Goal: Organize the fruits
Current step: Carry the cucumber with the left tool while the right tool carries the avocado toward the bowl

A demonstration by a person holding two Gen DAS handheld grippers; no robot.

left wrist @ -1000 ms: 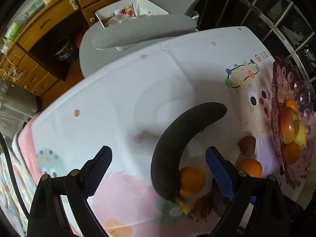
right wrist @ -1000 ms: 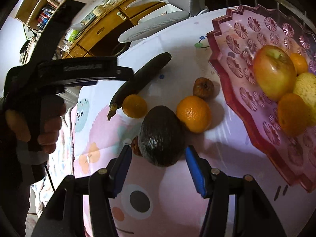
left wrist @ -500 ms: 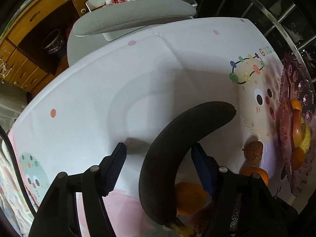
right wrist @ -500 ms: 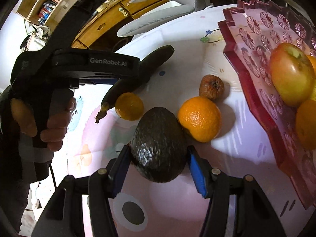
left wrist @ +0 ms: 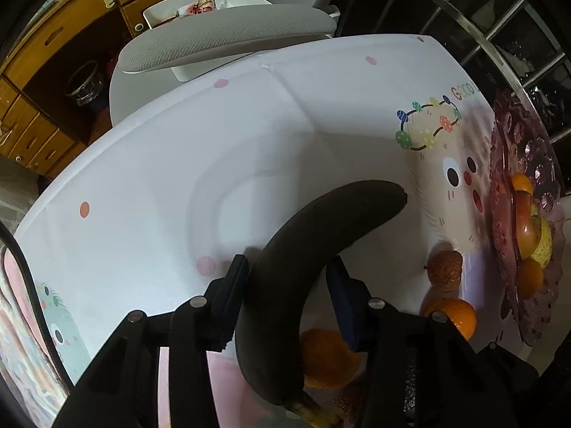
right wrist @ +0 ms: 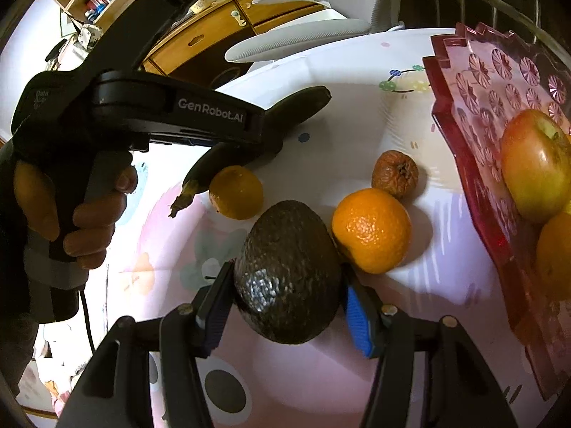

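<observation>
Trouble looms over the desk as my left gripper pinches the blackened banana off-centre and my right gripper clamps the avocado, either liable to slip before reaching the pink tray.

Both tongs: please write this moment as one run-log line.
left tongs: shut on banana | right tongs: shut on avocado | tray: holds apple | table: two oranges, brown fruit loose
</observation>
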